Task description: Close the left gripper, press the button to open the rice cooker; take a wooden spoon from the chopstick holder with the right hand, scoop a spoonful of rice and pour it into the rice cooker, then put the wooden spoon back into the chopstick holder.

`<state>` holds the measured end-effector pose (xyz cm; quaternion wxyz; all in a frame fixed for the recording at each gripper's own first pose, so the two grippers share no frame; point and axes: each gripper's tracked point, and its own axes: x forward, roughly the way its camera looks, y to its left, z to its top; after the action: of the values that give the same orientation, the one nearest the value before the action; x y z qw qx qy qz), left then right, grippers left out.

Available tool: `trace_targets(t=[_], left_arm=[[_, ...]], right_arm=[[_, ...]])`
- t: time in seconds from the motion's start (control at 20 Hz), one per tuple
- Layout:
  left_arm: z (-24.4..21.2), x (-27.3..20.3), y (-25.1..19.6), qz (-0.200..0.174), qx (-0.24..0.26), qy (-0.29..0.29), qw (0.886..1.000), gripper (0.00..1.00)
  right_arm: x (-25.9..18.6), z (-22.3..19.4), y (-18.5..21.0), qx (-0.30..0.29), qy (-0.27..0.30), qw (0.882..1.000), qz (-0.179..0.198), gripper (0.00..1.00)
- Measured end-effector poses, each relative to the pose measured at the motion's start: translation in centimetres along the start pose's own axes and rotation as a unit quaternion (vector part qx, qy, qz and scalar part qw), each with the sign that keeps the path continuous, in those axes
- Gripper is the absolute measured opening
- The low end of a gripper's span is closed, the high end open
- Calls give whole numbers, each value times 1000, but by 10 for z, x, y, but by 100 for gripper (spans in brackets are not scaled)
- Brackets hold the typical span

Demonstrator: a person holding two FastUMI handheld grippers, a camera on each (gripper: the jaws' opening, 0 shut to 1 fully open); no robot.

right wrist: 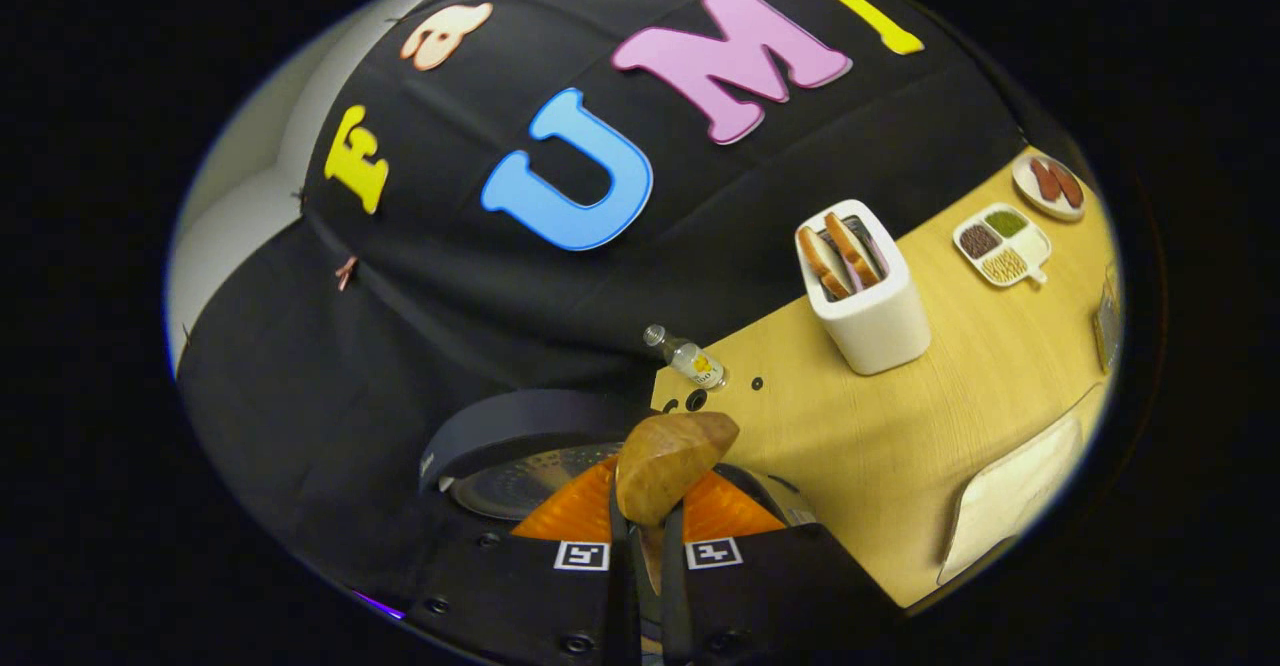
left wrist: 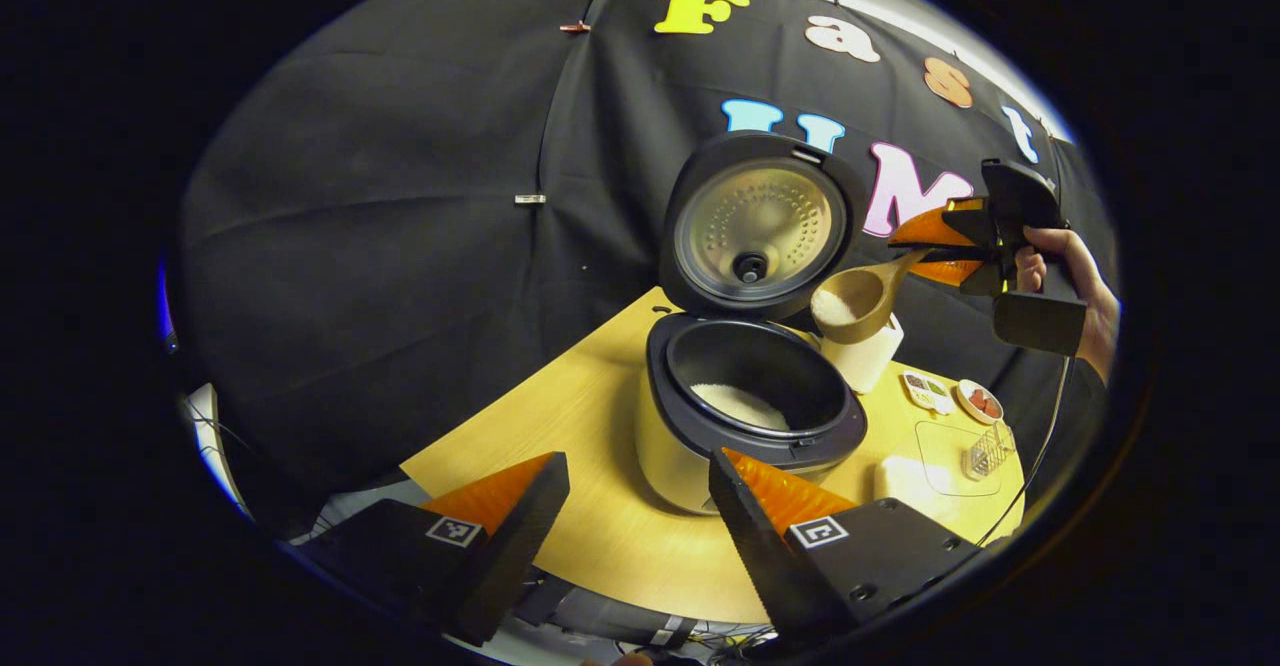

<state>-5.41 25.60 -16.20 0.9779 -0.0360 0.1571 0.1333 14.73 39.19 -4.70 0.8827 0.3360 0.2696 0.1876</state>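
Left gripper [left wrist: 630, 506] sits low in front of the table, jaws spread wide, nothing between them, parked clear of the cooker, probably so the pouring arm has room. Just beyond it stands the cream-bodied round rice cooker [left wrist: 745, 416] with a dark rim; its lid [left wrist: 755, 226] stands upright at the back, perforated metal inner plate facing out, so the button step looks done. A patch of white rice [left wrist: 740, 406] lies in the dark inner pot. Above the pot's right edge hangs the round-bowled light wooden spoon [left wrist: 855, 301], some rice in its bowl, tilted toward the opening; judged as mid-pour or about to tip. Its handle runs right into the right gripper [left wrist: 945, 246], held by a hand [left wrist: 1075, 286]. In the right gripper view the right gripper's fingers are drawn narrow and clamped on the spoon handle, smooth spoon back bulging above them.

Right of the cooker on the pale wood-grain table [left wrist: 590, 536]: a white rounded holder [right wrist: 870, 296] with wooden utensils standing in it, likely the chopstick holder where the spoon returns. A small clear bottle [right wrist: 690, 356] lies at the table's back edge. Further right a white divided dish [right wrist: 1000, 244] of seasonings, a small plate [right wrist: 1050, 186] with reddish pieces, and a wire basket [left wrist: 988, 449].
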Motion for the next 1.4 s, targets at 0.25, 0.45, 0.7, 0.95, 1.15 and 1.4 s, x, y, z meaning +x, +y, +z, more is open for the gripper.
trace_targets(t=[0.25,0.45,0.7,0.95,1.15,1.4], left_arm=[[9,-6,8,1,1,-13,1000,96],[8,-9,14,3,-3,-15,1000,96],[3,-10,19,7,-7,-10,1000,96],[4,-13,24,13,-6,-13,1000,96],[4,-16,22,18,-5,-15,1000,96],[10,-26,13,23,0,-29,999,96]], right_arm=[[22,-23,15,-113,-9,994,4,13],[29,-43,20,-223,-22,975,9,13],[35,-70,36,-363,-26,930,43,13],[42,-95,48,-455,-17,887,75,13],[40,-113,49,-500,-16,861,91,13],[39,-116,46,-486,-7,869,89,13]])
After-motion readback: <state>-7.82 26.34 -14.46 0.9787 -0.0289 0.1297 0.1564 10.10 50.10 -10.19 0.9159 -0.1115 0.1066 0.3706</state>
